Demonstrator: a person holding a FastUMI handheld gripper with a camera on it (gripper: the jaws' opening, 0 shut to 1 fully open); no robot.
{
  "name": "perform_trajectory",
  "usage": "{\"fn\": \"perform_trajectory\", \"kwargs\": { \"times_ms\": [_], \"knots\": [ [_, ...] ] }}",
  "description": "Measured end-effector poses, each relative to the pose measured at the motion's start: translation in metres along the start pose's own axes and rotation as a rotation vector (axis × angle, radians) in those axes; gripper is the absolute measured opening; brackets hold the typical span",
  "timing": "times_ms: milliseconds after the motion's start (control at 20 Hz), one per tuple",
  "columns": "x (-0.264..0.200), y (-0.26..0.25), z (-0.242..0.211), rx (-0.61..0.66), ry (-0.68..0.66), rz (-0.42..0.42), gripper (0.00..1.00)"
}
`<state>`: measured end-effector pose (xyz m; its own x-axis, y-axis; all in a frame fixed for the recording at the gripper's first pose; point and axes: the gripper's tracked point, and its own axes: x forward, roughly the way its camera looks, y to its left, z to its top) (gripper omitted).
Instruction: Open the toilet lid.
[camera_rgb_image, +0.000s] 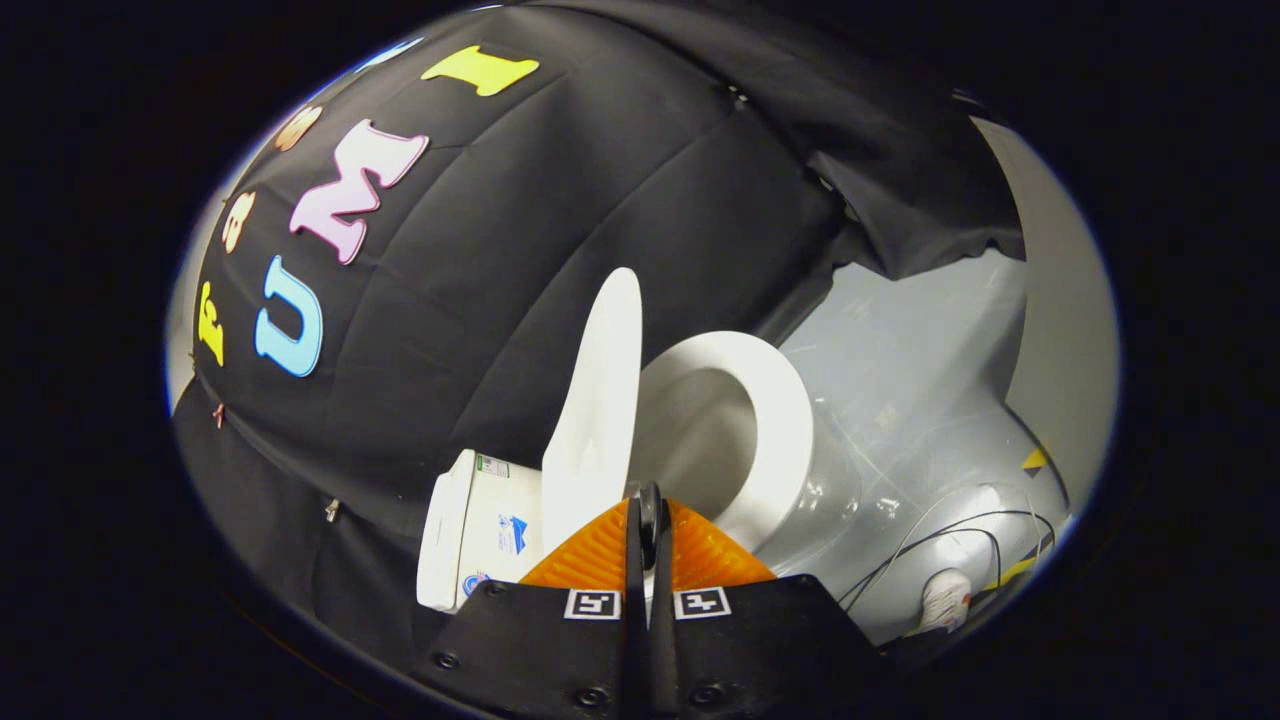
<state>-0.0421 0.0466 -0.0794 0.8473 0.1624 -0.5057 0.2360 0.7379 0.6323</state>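
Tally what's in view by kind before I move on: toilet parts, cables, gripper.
Toilet parts: 4 (raised lid, seat, bowl, tank)
Cables on the floor: at least 2
Gripper: 1, fingers closed together just below the lid's edge
Total: 7

- Lower edge of the toilet lid (597, 400) hidden behind the fingers (600, 555).
- Near rim of the seat (775, 420) covered by the same fingers.
- Tank (470, 530) partly behind the lid; its labels too small to read.
- Cables (950, 545) on the floor cut off.
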Motion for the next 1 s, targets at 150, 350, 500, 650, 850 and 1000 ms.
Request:
{"fn": "perform_trajectory", "kwargs": {
  "times_ms": [150,350,500,650,850,1000],
  "knots": [
    [-0.008,0.023,0.001,-0.054,-0.009,-0.013,0.05],
    [-0.021,0.069,0.003,-0.115,-0.028,0.003,0.05],
    [-0.029,0.102,-0.002,-0.198,-0.049,-0.017,0.05],
    [-0.035,0.138,-0.007,-0.243,-0.061,-0.011,0.05],
    [-0.037,0.166,-0.013,-0.302,-0.085,-0.049,0.05],
    [-0.039,0.190,-0.022,-0.328,-0.089,-0.049,0.05]
  ]
}}
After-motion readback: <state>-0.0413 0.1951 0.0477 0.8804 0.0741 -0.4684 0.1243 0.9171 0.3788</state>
